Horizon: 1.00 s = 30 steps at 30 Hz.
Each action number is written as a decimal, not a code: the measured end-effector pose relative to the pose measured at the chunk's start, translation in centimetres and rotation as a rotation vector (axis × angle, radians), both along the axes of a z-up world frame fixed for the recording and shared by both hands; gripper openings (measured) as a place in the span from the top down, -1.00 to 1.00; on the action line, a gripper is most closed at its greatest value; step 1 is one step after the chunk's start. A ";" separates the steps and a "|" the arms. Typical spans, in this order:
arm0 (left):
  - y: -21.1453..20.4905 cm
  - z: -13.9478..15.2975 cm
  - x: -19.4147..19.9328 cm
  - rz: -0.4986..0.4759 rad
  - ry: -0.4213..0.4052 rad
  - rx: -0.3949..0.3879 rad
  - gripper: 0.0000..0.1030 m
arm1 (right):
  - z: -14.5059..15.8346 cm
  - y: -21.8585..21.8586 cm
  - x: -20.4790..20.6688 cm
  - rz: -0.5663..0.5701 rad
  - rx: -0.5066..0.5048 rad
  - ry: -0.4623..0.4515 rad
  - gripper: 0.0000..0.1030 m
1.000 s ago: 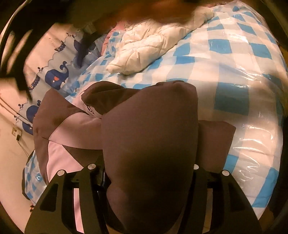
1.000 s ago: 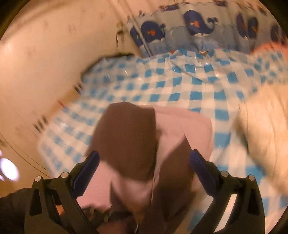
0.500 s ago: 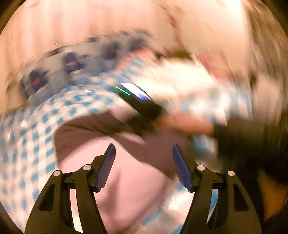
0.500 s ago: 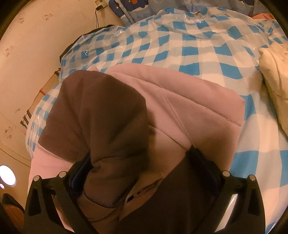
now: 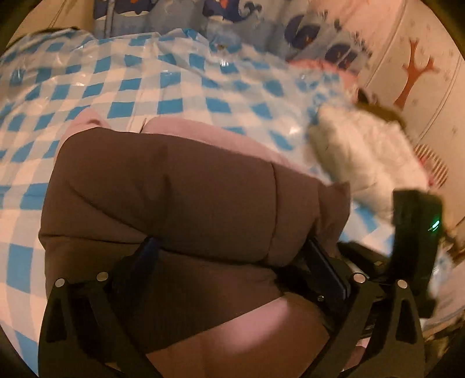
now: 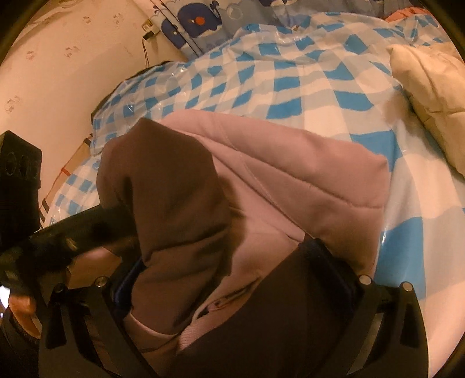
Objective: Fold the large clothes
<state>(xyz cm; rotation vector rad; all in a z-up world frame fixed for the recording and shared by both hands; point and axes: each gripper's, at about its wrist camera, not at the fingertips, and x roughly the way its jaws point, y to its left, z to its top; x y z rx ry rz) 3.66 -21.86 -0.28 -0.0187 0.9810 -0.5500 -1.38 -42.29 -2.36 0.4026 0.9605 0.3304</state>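
Setting: a bed (image 6: 305, 87) under a glossy blue-and-white checked cover is filling both views, with a whale-print curtain (image 6: 197, 20) hanging behind it and a cream wall to the side.

Item 1, jacket (image 5: 180, 189): a padded brown-and-pink garment is lying bunched on the checked cover at the near edge of the bed, partly folded, a brown panel draping over the pink body. In the right wrist view its long axis seems to be running from the near left up and away to the right.

Item 2, left gripper (image 5: 232, 261): its jaws are standing wide, with brown fabric bulging between and over them; whether they are pinching cloth cannot be told.

Item 3, right gripper (image 6: 232, 279): its jaws are likewise standing wide with the jacket's zip area lying between them; a grip on the cloth cannot be confirmed.

Item 4, white quilted coat (image 5: 363, 162): it is lying well apart to the right, near the wall.

Relation: the jacket is sitting directly ahead of and beneath both grippers, which are nearly side by side at its near edge, neither clearly nearer. Any coming fold would likely be carrying the near edge away across the pink body.
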 end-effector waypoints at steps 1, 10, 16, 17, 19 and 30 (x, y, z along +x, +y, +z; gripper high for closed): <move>0.0 0.1 -0.1 -0.002 -0.005 -0.003 -0.84 | 0.4 0.1 0.1 0.013 -0.017 0.019 -0.87; 0.9 1.2 -0.5 -0.011 -0.028 -0.063 -0.87 | 10.2 1.3 -8.7 0.058 -0.198 -0.052 -0.87; -0.9 1.3 -1.8 -0.031 -0.105 0.032 -0.87 | 1.7 1.2 -8.1 0.058 -0.163 0.133 -0.89; -1.7 0.9 -2.1 -0.033 -0.128 0.069 -0.87 | -0.5 0.0 -8.1 0.042 -0.057 0.129 -0.90; -2.9 0.6 -2.3 -0.036 -0.158 0.129 -0.88 | -1.1 -0.4 -8.4 0.013 -0.034 0.114 -0.89; 13.8 6.2 -5.9 0.184 -0.120 -0.185 -0.87 | -0.7 -2.1 -7.9 -0.045 0.140 0.164 -0.90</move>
